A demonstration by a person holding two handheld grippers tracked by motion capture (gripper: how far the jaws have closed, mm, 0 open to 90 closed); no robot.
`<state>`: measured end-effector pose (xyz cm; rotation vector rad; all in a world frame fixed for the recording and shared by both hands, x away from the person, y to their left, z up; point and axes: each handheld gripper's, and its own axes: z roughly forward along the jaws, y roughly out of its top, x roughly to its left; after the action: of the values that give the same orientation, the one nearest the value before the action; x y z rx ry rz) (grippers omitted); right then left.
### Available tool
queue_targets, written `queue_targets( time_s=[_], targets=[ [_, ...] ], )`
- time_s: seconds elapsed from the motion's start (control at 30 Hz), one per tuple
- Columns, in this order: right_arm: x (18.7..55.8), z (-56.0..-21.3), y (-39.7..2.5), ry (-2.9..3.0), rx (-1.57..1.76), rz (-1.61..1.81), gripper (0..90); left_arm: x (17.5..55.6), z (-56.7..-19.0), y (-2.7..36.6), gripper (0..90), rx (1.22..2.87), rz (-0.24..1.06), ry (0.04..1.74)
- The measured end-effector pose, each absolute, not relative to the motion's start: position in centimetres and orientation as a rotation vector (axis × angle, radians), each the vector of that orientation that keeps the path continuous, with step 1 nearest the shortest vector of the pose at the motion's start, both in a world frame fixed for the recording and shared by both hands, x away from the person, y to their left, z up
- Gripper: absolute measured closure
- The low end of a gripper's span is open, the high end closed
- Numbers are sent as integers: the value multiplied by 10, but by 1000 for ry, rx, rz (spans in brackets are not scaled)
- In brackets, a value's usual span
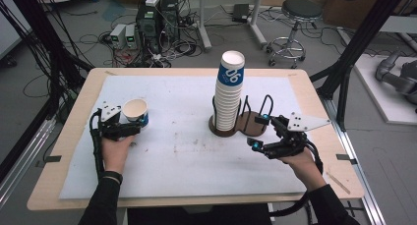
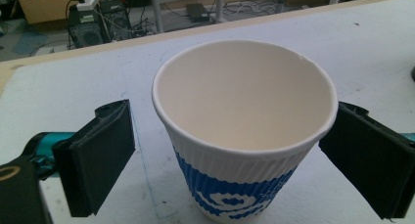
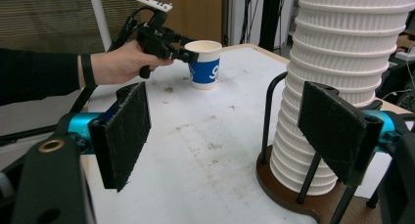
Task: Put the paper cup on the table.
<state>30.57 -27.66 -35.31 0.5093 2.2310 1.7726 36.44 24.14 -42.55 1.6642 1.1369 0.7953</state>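
A single white paper cup [image 1: 135, 110] with a blue band stands upright on the white mat at the left. My left gripper [image 1: 129, 124] is open around it. In the left gripper view the cup [image 2: 244, 116] sits between the pads, with a clear gap at the left pad [image 2: 98, 155]. A tall stack of the same cups [image 1: 229, 90] stands in a brown wire holder [image 1: 252, 124] at centre right. My right gripper [image 1: 259, 131] is open just right of the holder, with nothing between its fingers. The right gripper view shows the stack [image 3: 342, 62] beside its right pad.
The white mat [image 1: 187, 151] covers most of the wooden table [image 1: 74, 136]. Black frame posts [image 1: 354, 48] rise at the table's right. Beyond the far edge are computers and cables [image 1: 152, 23] and a stool [image 1: 295, 18] on the floor.
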Motion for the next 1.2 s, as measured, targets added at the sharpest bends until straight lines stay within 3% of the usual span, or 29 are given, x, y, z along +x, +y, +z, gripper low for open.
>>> queue_targets(
  time_s=[0.4, 0.63, 0.87, 1.2],
  targets=[
    [306, -354, -279, 2231, 514, 1773, 205, 346, -416, 242, 63, 1691, 769, 1106],
    [306, -356, -282, 2229, 535, 1759, 204, 320, -391, 231, 64, 1708, 797, 957],
    [308, -356, -286, 2223, 549, 1753, 205, 302, -367, 203, 64, 1702, 696, 737],
    [305, -353, -289, 2204, 552, 1737, 205, 295, -361, 162, 64, 1653, 407, 510]
  ],
)
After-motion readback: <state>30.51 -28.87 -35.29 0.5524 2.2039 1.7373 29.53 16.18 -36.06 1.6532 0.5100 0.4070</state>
